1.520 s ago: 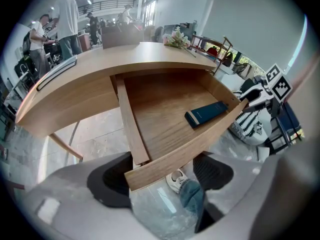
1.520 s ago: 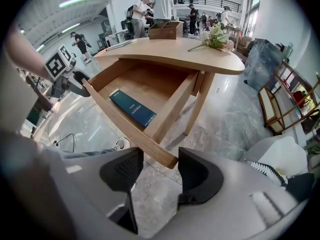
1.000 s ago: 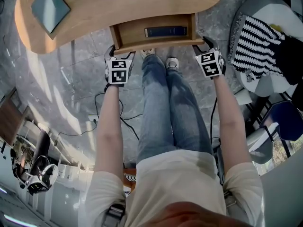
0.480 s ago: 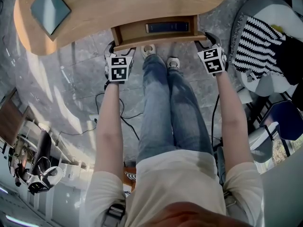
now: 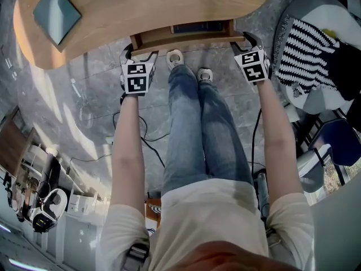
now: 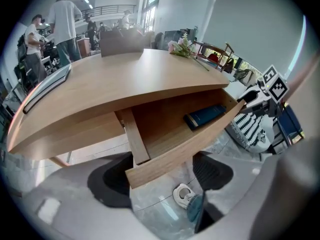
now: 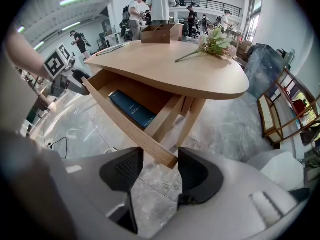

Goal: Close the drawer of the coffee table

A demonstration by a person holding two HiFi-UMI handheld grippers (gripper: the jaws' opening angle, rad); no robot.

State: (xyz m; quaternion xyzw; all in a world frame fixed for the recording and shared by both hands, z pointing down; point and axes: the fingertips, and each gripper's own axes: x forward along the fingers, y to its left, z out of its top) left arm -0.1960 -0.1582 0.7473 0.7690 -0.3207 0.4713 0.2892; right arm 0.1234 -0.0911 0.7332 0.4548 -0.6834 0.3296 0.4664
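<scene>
The wooden coffee table point(image 5: 141, 4) has its drawer point(image 5: 186, 37) only slightly out, and a dark blue book point(image 5: 196, 26) lies inside. My left gripper point(image 5: 140, 54) stands at the left end of the drawer front, open. In the left gripper view the front panel's corner point(image 6: 137, 174) sits between the wide-apart jaws of the left gripper point(image 6: 162, 176), close to the left pad. My right gripper point(image 5: 243, 38) stands at the right end. In the right gripper view its jaws straddle the panel's corner point(image 7: 167, 159) without clamping it, so the right gripper point(image 7: 160, 171) is open. The book point(image 7: 132, 109) shows inside.
A grey tablet-like slab point(image 5: 56, 13) lies on the tabletop, with flowers point(image 7: 217, 39) and a cardboard box point(image 7: 160, 33) farther along. A chair with a striped cushion point(image 5: 307, 49) stands at the right. The person's shoes point(image 5: 176, 58) and floor cables point(image 5: 130, 134) lie below the drawer.
Both grippers have moved toward the table and the drawer has slid in with them. Much less of the drawer's inside and the book shows now.
</scene>
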